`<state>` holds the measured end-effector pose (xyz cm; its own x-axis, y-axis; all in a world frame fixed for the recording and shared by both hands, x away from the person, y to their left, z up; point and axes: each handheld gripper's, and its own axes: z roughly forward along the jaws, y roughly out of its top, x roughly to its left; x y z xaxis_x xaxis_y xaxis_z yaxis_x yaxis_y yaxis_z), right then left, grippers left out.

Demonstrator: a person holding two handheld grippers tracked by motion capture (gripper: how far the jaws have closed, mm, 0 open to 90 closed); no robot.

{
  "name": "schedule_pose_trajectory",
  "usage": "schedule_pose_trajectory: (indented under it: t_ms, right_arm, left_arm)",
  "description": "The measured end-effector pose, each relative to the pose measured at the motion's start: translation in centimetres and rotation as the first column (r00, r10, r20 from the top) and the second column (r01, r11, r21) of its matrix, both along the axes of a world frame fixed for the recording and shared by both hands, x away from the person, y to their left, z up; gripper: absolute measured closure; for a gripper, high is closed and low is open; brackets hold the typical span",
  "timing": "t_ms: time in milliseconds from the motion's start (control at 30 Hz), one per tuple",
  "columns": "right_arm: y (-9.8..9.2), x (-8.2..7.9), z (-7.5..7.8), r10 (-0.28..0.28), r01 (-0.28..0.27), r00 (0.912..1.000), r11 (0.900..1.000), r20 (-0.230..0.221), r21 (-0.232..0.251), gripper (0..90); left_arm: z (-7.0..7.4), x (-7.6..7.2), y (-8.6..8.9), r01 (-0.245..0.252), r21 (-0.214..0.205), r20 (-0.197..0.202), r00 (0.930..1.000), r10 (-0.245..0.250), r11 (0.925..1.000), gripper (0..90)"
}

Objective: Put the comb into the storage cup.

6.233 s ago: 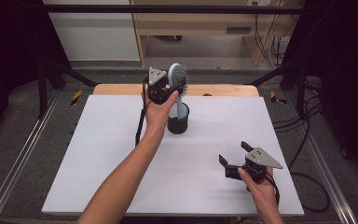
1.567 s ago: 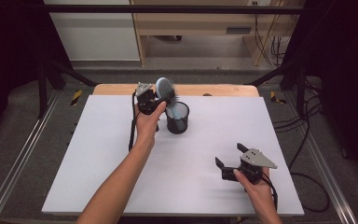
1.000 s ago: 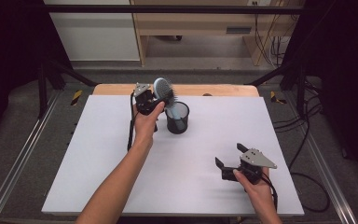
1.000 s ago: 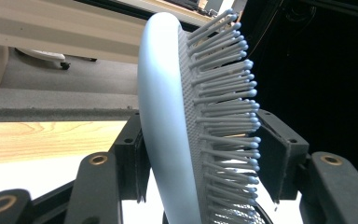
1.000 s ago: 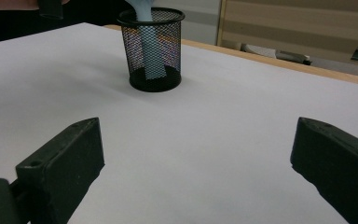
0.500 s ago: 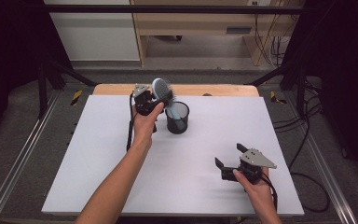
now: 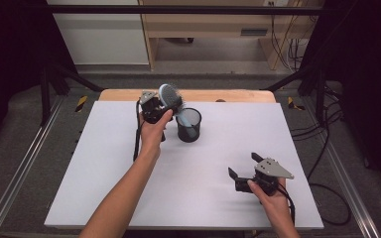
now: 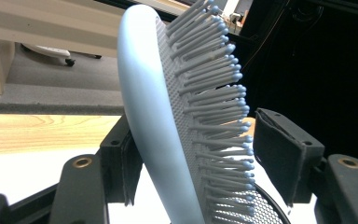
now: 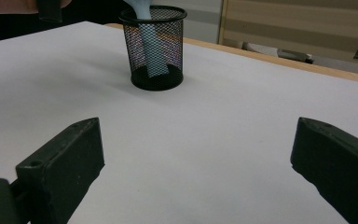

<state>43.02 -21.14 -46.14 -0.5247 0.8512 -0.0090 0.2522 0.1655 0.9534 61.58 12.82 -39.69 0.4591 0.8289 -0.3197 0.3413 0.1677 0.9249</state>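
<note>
Since a moment ago, the left claw (image 8: 191, 154) has been letting go of the brush (image 8: 177, 116). Its jaws sit apart, brush between them, handle down in the cup (image 7: 189, 125). Far off, the right claw (image 7: 243, 166) waits wide open.

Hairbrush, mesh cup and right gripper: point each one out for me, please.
hairbrush (image 8: 154, 126), left gripper view, on its smooth pale blue back.
mesh cup (image 9: 156, 51), right gripper view, on its black mesh wall.
right gripper (image 7: 241, 166), high view, midway between its two fingertips, over the white table.
</note>
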Motion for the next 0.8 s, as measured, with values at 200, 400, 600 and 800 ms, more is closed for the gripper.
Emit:
schedule_pose_trajectory:
  t_ms: [200,400,600,800]
  right_arm:
    - [0.02,0.02,-0.02,0.001,-0.001,1.0,1.0,0.001,-0.002,2.9]
    - [0.06,-0.02,-0.03,0.003,-0.003,1.0,1.0,-0.002,-0.003,2.9]
    - [0.05,-0.01,-0.03,0.004,-0.004,1.0,1.0,-0.003,-0.002,2.9]
    - [0.06,-0.01,-0.03,0.004,-0.004,1.0,1.0,-0.002,-0.002,2.9]
  left_arm:
    - [-0.13,-0.03,0.04,0.003,0.0,-0.003,1.0,-0.003,1.0,34.9]
    - [-0.29,-0.12,-0.04,0.008,-0.001,-0.008,0.9999,-0.008,1.0,33.3]
    - [-0.29,-0.15,-0.1,0.014,0.004,-0.012,0.9998,-0.014,0.9999,29.6]
    - [-0.23,-0.29,-0.04,0.007,0.016,-0.006,1.0,-0.007,0.9998,25.0]
